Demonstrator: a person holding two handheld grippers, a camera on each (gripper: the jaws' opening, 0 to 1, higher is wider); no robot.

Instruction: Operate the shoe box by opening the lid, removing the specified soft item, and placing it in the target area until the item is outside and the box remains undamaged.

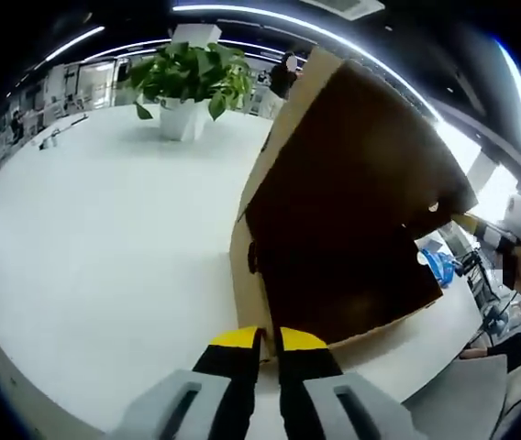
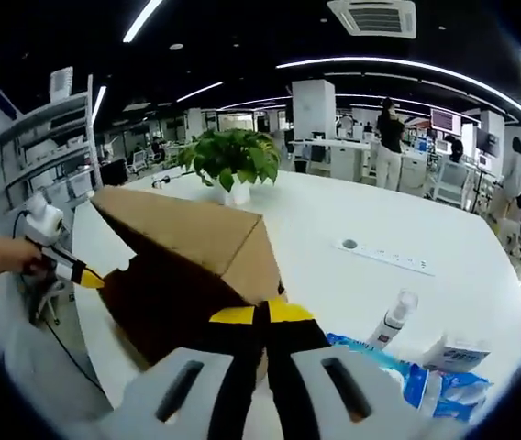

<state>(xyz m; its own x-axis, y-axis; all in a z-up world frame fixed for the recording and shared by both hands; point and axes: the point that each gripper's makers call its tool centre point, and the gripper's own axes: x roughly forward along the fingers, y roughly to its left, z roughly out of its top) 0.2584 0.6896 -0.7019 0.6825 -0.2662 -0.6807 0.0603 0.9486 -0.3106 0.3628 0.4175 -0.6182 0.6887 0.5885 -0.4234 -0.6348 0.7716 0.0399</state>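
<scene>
Closest to me, the left gripper [image 1: 265,341] has its yellow-tipped jaws pressed nearly together at the lower edge of the box [image 1: 352,211]. They seem to pinch the cardboard rim there, though I cannot see the contact well. The right gripper [image 2: 261,316] also has its jaws together, at a corner of the same box [image 2: 196,252], and it looks as if it holds the cardboard too.

The box stands on the white table [image 1: 105,238]. It is tilted, and its dark inside faces the left gripper view. So the lid [image 2: 182,229] seems to be already lifted, a tan flap that slopes over the dark opening. I judge the first step as mostly done. The soft item I cannot find; the interior is too dark to tell. Taking it out and placing it are still left.

Beside the box lie a white bottle [image 2: 391,321] and blue packets [image 2: 426,380]. Farther away stands a potted plant [image 2: 233,160].
</scene>
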